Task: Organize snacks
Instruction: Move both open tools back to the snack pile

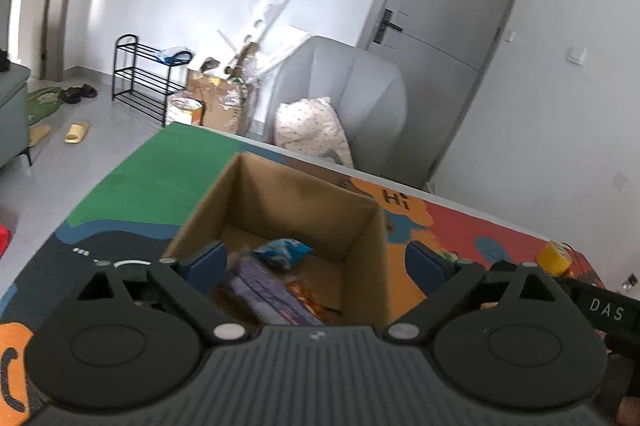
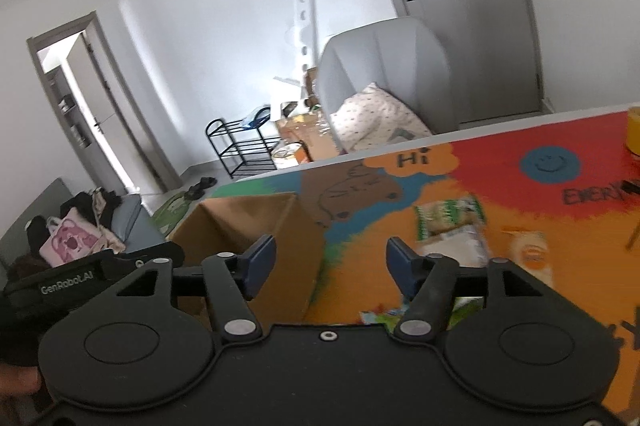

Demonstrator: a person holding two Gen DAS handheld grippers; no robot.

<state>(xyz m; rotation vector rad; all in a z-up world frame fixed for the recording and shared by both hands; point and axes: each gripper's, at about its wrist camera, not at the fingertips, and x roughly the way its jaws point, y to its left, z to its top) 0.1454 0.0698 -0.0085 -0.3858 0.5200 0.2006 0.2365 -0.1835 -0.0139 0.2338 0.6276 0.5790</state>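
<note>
Right gripper (image 2: 330, 266), jaws apart and empty, is aimed past the box (image 2: 256, 226) toward a green packet (image 2: 450, 216), judged light, crinkly, best pinched at its edge

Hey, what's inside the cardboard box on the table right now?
Inside the cardboard box lie a blue snack packet, a purple packet and an orange-patterned one. The near part of the floor is hidden behind the left tool, whose jaws stand open and empty.

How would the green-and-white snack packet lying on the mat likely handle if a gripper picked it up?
The green-and-white snack packet lies flat and looks like a thin pouch, so probably light and floppy. Its film may be slippery, so it may sag or slip if pinched at one edge.
</note>
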